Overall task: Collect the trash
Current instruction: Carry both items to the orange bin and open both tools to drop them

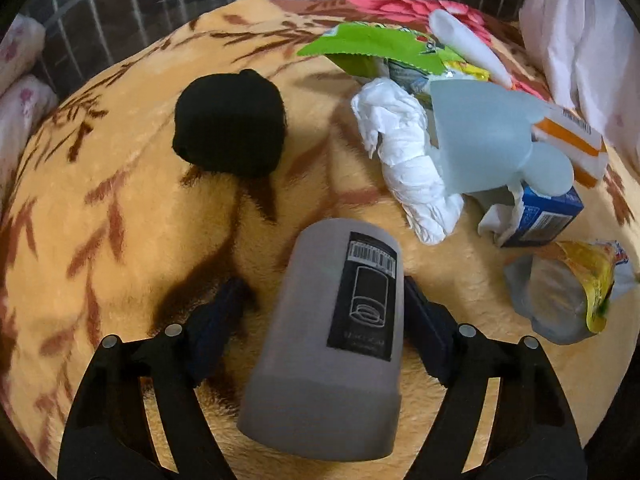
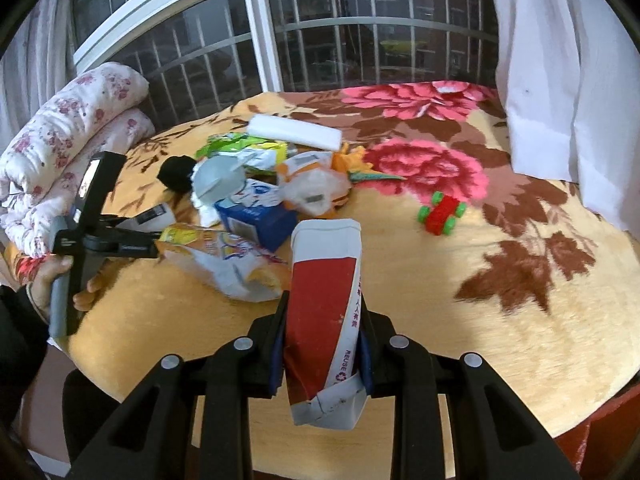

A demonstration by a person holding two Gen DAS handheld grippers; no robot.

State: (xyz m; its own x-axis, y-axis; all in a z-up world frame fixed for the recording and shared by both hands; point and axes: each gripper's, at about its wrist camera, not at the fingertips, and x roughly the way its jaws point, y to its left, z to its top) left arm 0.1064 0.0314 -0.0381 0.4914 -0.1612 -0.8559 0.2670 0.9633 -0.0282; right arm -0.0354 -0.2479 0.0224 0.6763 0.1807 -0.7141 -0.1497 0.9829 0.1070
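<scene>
Trash lies heaped on the bed's flowered blanket [image 1: 120,208], and most of it is not yet collected as far as I can judge. In the left wrist view, my left tool [image 1: 320,312] straddles a grey plastic bottle [image 1: 332,332] at the lower middle of the frame; one pad sits against its right side, the other stands just clear on the left, so the tool is released around it rather than gripping. Above it, to the right, are a crumpled white tissue [image 1: 404,156], a pale translucent bottle [image 1: 488,136], a torn blue box [image 1: 548,216], an orange-and-white box [image 1: 576,140], a green wrapper [image 1: 368,46] and, at the right edge, a yellow snack bag [image 1: 568,292]. A black sock ball [image 1: 230,124] sits apart at upper left; whether it counts as trash I cannot tell. In the right wrist view, my right tool [image 2: 322,344] is clenched on a flattened red-and-white paper cup [image 2: 324,312] at the lower middle, lifted clear of the blanket. The heap fills the middle left, with a red-and-green toy car [image 2: 442,214] well apart to the right. My left hand [image 2: 60,280] shows at the left edge. No bin or bag for the trash appears in either view, so what any container holds I cannot say.
</scene>
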